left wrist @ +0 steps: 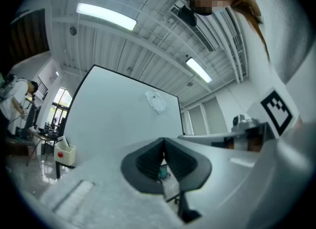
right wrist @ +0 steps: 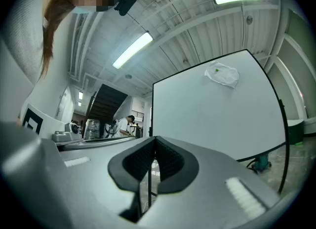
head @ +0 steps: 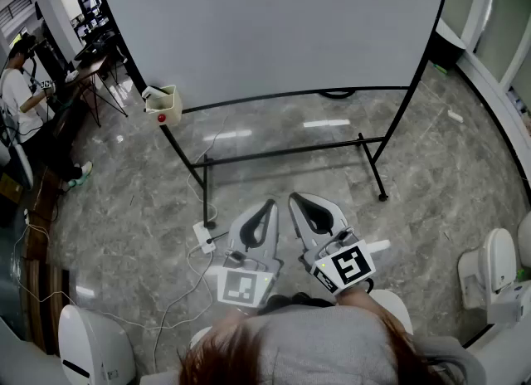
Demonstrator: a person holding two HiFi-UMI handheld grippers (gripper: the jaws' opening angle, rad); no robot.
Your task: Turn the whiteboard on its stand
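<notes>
The whiteboard [head: 274, 22] fills the top of the head view, a large pale panel in a black frame on a black stand [head: 290, 151]. It also shows in the left gripper view as the whiteboard [left wrist: 118, 109] and in the right gripper view as the whiteboard [right wrist: 217, 114], with a crumpled white cloth [right wrist: 222, 74] near its top. My left gripper [head: 270, 204] and right gripper [head: 292, 198] hang side by side near my body, well short of the board. Both have their jaws shut with nothing between them.
A cream holder with a red knob [head: 163, 104] hangs on the stand's left post. A power strip and cable [head: 203, 236] lie on the marble floor. White machines [head: 489, 275] stand at the right and lower left. A person [head: 21, 97] works at a desk far left.
</notes>
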